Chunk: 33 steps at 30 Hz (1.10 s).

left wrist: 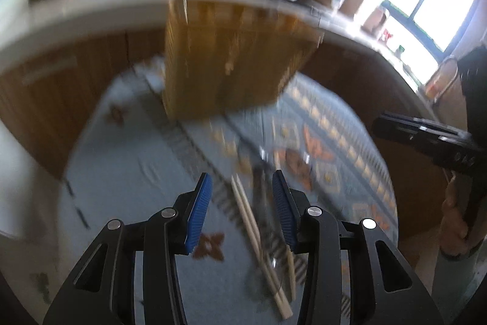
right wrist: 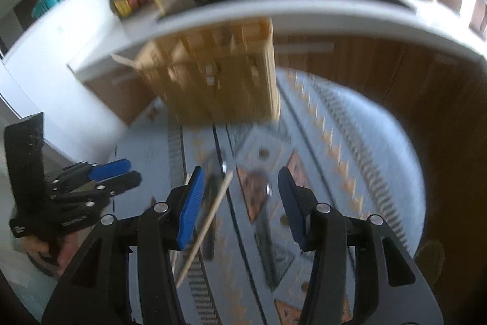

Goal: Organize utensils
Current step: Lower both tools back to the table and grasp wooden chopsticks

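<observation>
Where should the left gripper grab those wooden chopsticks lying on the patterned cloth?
Grip the wooden chopsticks mid-shaft, coming from above with the left gripper jaws straddling them. They lie flat on the patterned cloth, side by side, long and thin, so closing across their width probably catches both.

Daylight floods in from a blown-out window [left wrist: 426, 11] at the upper right of the left wrist view, while heavy motion blur smears both fisheye pictures, their edges bending into dark corners, so that the wooden organizer [right wrist: 219, 72] is perhaps only roughly readable.
</observation>
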Tool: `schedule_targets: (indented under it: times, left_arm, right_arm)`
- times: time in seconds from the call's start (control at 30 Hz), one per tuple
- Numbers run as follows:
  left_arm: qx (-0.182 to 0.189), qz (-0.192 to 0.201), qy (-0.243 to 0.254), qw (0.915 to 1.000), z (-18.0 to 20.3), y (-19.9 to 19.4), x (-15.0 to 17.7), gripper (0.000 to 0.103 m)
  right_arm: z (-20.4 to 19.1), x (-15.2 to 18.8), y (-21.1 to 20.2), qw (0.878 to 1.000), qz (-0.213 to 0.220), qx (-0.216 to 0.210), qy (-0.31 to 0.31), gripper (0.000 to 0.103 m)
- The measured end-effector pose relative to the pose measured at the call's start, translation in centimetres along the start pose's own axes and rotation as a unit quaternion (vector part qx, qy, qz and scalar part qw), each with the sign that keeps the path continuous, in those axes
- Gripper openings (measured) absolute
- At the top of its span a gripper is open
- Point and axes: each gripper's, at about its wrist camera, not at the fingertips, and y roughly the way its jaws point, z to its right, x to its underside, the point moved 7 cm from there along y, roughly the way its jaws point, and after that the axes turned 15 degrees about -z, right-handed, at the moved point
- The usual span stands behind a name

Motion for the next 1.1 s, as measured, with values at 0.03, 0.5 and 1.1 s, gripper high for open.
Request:
schedule_targets:
  times: [0.03,0.5,1.1]
  left_arm:
    - [0.005,-0.021,0.0,0.9998,-0.1,1.1,0.3,0.039]
    - [-0.022,-0.106,-0.009,0.9941,-0.3,7.5,1.1,0.038]
    - [-0.149,-0.118,0.076,0.9788,1.2,8.4,0.9,0.025]
  right_arm:
    - [0.3,0.1,0.8,1.0,-0.014,-0.001,0.004,0.047]
    - [2.7,1.2,7.2,0.992,-0.116,-0.041,0.031,0.04]
    - [-2.6,-1.5,11.1,0.985,-0.163,-0.05,0.001,0.035]
